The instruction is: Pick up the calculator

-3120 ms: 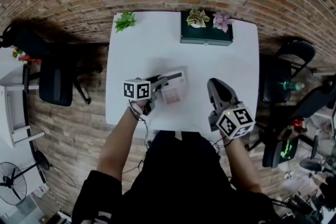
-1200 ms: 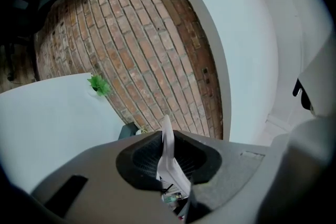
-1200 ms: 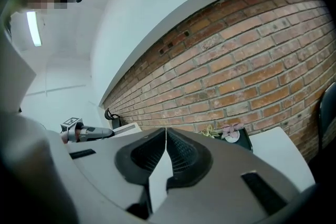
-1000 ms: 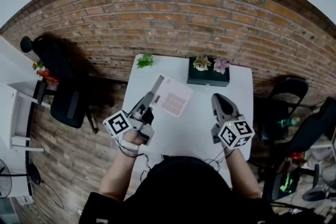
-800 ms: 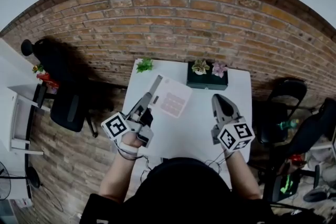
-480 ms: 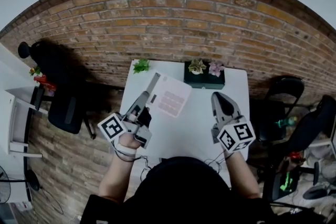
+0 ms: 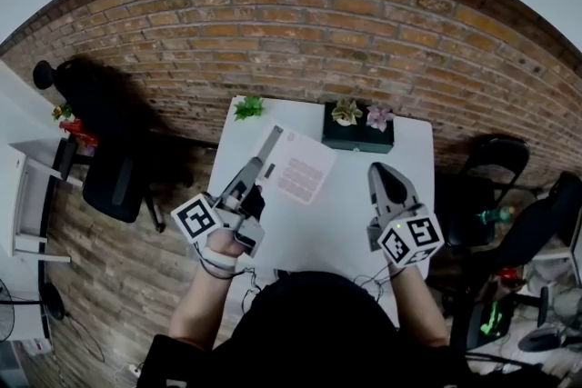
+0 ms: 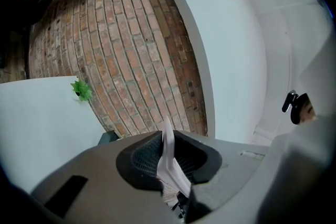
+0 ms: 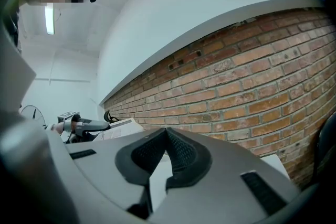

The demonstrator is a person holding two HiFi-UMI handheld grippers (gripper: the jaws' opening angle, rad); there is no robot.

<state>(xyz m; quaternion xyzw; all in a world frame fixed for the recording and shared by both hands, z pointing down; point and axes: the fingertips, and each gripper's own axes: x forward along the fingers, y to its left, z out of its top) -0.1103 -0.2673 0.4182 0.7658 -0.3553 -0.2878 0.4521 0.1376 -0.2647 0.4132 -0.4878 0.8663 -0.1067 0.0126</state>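
Calc (image 7: 300,170): white w/ pink keys; aloft, tilted; edge clamped in left gripper (image 7: 269,145).

The calculator (image 7: 300,166) is white (pink keys (image 7: 296,183)), the table (image 7: 350,218) white, the brickwork (image 7: 364,32) red-brown.

I can read no text, brand or number anywhere from my end. The calculator (image 7: 300,175) shows rows of pale keys, but whatever is printed on them is too small to make out (the left gripper view gives me only its thin edge). The cubes on the left gripper (image 7: 272,142) and the right gripper (image 7: 381,170) carry black-and-white square patterns, with no letters or digits in them.
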